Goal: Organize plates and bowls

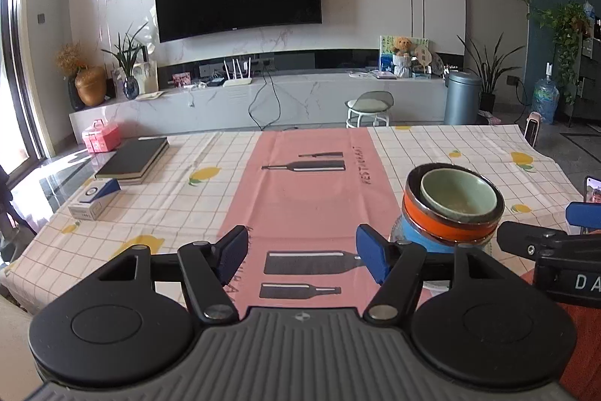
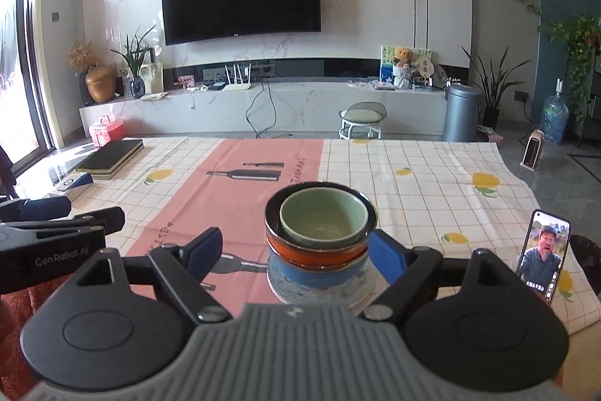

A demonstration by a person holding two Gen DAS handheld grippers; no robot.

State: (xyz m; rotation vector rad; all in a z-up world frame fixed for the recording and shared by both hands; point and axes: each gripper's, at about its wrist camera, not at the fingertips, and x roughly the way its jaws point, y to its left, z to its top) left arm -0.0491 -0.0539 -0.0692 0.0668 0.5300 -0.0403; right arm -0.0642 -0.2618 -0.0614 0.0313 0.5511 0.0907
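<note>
A stack of bowls stands on the tablecloth: a pale green bowl [image 2: 323,218] nests in an orange bowl [image 2: 315,250], which sits on a blue bowl [image 2: 319,275] over a patterned plate [image 2: 360,299]. My right gripper [image 2: 296,252] is open around the stack. Its right pad is close beside the blue bowl and its left pad stands well clear. In the left wrist view the green bowl [image 1: 456,192] and orange bowl [image 1: 432,224] lie to the right of my open left gripper [image 1: 302,252], which has nothing between its fingers. The plate is mostly hidden.
A phone [image 2: 542,254] leans upright to the right of the stack. Dark books [image 1: 133,158] and a small blue-and-white box [image 1: 94,200] lie at the table's far left. The pink and checked tablecloth [image 1: 300,198] covers the table. Each gripper shows at the edge of the other's view.
</note>
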